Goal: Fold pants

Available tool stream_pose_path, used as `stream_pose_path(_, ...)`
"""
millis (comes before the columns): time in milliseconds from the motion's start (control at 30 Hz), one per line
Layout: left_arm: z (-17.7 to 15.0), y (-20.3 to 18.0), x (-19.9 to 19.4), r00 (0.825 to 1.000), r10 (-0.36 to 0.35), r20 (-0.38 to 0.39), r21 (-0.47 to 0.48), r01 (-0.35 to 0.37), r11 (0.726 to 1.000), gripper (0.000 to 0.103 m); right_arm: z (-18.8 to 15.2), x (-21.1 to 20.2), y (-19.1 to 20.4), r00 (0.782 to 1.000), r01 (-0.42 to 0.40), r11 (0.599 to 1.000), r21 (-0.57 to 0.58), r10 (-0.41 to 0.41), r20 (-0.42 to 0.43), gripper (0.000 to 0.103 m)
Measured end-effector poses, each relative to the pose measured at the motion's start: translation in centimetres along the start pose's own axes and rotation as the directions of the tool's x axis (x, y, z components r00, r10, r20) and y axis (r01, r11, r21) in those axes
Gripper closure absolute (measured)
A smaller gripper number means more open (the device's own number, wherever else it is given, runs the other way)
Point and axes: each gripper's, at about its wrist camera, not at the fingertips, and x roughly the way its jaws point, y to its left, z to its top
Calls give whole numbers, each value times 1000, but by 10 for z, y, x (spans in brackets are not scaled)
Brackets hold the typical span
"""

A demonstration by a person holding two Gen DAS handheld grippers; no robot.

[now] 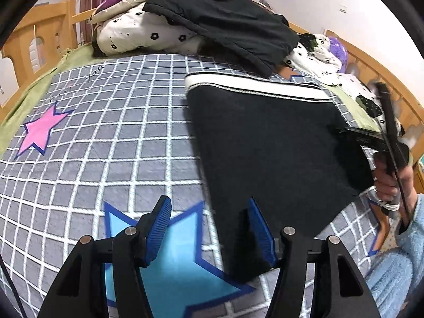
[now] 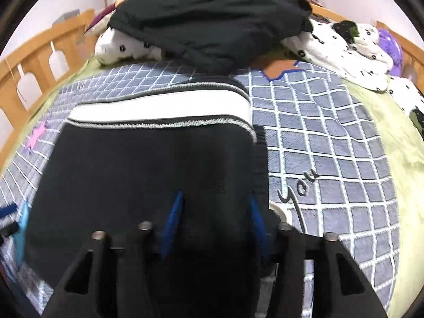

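Pants lie folded on grid blanket.

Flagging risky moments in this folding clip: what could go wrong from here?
1. The left tongs are open beside the pants, holding nothing, so the folded edge is free to slide or unfold.
2. The right tongs are open over the pants, and closing there might pinch only the top layer.
3. A loose black garment lies just beyond the white stripe and could get snagged.
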Motion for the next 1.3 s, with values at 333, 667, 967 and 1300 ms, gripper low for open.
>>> stream_pose_path(333, 38, 13, 25, 996, -91, -9, -54, 90, 994, 45, 8, -22, -29, 998, -62, 993, 105, 59, 33, 71)
stream_pose_path(667, 53, 9, 104, 953, -267, -146, -159, 244, 957, 44, 20, 38, -52, 965, -189, 969, 158, 213, -154, 35)
stream_pose_path(967, 60, 7, 122, 934, -339, -117, -260, 300, 918, 79, 20, 58, -47, 938, -264, 944, 196, 299, -177, 37)
stream_pose_path(1300, 112, 24, 53, 921, -390, 6, -228, 381, 896, 88, 35, -10, -24, 957, -256, 921, 292, 284, -56, 79)
